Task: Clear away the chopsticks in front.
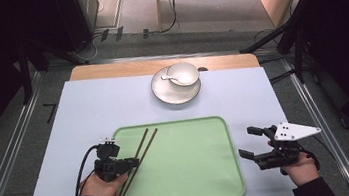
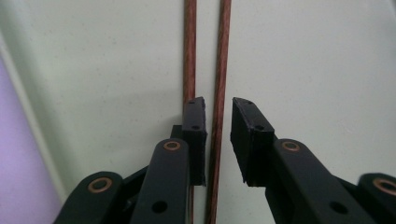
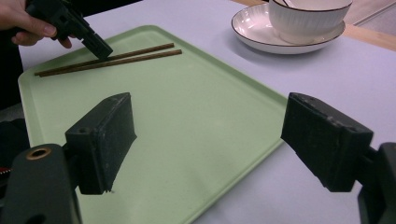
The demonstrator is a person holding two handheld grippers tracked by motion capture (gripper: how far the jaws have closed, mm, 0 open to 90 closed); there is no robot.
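On the left part of the green tray point(image 1: 191, 171) lay the two chopsticks point(image 1: 139, 155), side by side and slanting from the near left edge toward the tray's far middle. Over their near half the left hand-held gripper point(image 1: 132, 162) was lowered, held in the person's left hand point(image 1: 100, 187). Seen from the left gripper view, its jaws stood a little apart, with one chopstick point(image 2: 217, 93) running straight through the gap between them and not yet pinched; the other chopstick point(image 2: 189, 51) lay just outside the left jaw and passed under it. Both sticks rested flat on the tray floor.

Off the tray's right edge, above the pale sheet covering the bench point(image 1: 88, 108), the right hand-held gripper point(image 1: 252, 144) hovered with its jaws spread wide and nothing between them, well apart from the chopsticks. Beyond the tray's far edge stood a white plate point(image 1: 164, 93) bearing a bowl point(image 1: 184, 71) with a spoon point(image 1: 173, 79) in it.
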